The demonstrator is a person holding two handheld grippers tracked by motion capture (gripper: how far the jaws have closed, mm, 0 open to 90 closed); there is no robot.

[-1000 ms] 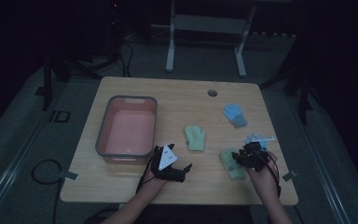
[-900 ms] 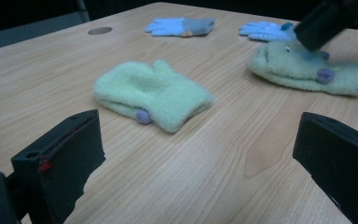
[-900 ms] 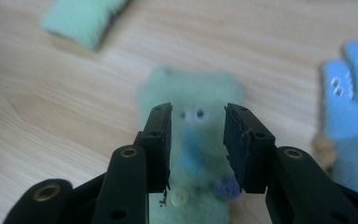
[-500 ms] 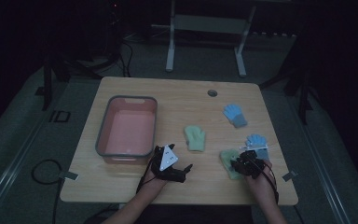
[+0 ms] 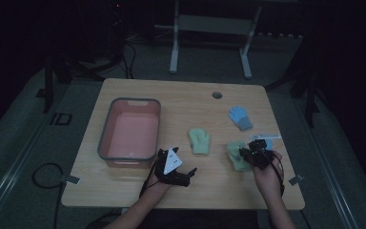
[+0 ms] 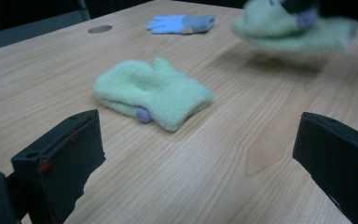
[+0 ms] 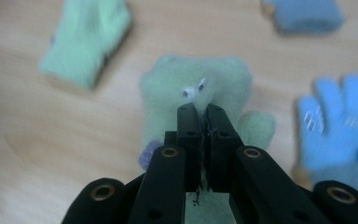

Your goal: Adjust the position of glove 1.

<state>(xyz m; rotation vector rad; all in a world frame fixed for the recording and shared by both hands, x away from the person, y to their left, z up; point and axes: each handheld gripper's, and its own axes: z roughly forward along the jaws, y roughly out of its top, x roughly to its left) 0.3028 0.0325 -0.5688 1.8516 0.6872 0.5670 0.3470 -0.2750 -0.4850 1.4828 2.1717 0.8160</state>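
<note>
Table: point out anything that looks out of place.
Nothing looks damaged or spilled. The mittens and gloves lie scattered, and one green mitten hangs pinched in the right hand-held gripper above the table, outside the pink tub.

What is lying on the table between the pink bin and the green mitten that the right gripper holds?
In the high view, a second green mitten lies flat between them.

The person's left forearm comes in from the near edge and holds the left gripper [image 5: 185, 174] low over the front of the table, its two black jaws spread wide apart with nothing between them. The right forearm reaches in further to the right, and the right gripper [image 7: 200, 108] points forward and down, its jaws pressed close together on soft green fabric.
</note>
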